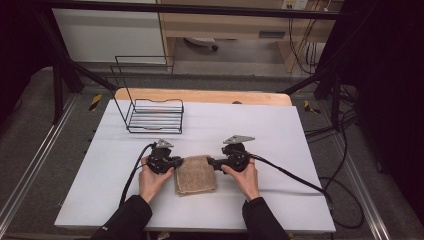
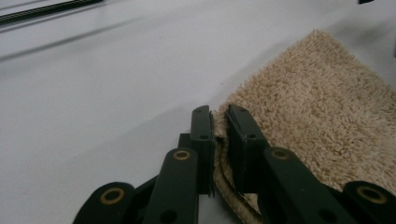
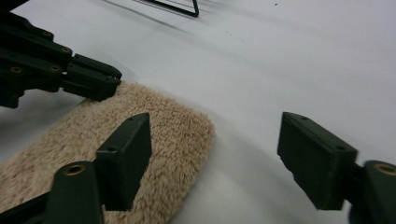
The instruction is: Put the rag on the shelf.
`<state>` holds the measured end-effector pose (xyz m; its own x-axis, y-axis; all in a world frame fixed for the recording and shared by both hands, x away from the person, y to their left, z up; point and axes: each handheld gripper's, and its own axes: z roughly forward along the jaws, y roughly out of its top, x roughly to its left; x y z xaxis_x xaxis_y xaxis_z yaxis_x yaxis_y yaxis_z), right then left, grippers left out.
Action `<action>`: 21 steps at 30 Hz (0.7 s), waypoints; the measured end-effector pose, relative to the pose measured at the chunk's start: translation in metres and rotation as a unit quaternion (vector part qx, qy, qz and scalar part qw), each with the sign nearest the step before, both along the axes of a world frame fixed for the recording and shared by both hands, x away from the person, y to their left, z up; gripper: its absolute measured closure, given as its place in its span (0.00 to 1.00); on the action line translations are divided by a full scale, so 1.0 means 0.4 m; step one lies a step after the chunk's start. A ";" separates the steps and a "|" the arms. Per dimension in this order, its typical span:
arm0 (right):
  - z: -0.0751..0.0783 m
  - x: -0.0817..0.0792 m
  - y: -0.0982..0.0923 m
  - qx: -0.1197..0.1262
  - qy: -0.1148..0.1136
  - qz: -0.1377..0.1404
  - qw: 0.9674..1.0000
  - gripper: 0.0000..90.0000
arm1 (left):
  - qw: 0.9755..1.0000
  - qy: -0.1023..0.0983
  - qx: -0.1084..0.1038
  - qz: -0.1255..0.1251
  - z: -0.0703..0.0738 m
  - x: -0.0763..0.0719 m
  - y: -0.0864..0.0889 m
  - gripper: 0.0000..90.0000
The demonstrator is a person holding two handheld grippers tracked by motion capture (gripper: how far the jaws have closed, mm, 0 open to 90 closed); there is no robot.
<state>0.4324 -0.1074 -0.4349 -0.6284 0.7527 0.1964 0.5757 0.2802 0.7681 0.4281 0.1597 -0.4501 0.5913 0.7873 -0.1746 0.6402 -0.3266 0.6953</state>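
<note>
**What sits around my work on the desk**

My desk (image 1: 280, 130) has a plain white top, and a strip of bare wood shows along its far edge. On the far left part of it stands a black wire rack (image 1: 152, 112), empty, with a low basket-like base and two tall thin wire frames rising at its back; I see its base wire again in the right gripper view (image 3: 173, 7). Beyond my desk a grey carpeted floor (image 1: 240, 62) runs to a white panel and a pale wooden cabinet (image 1: 240, 22). Black frame bars cross above and slant down at both sides. Loose black cables (image 1: 345, 200) lie on the floor to my right.
</note>
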 end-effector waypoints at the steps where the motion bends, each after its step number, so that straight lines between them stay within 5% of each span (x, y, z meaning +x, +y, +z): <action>1: -0.004 0.006 0.006 -0.003 0.002 -0.001 1.000 0.33 | 1.000 -0.001 0.001 -0.001 0.000 0.000 0.000 0.89; 12: -0.042 0.029 0.038 -0.016 0.039 0.003 0.999 0.61 | 1.000 -0.006 0.006 -0.008 0.000 0.000 0.000 0.89; 21: -0.046 0.027 0.041 -0.004 0.064 0.020 0.998 0.84 | 1.000 -0.012 0.010 -0.013 0.000 -0.001 0.000 0.89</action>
<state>0.4431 -0.0910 -0.4534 -0.6276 0.7301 0.2703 0.6573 0.3109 0.6865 0.4277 0.1595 -0.4502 0.6159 0.7744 -0.1446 0.6148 -0.3578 0.7028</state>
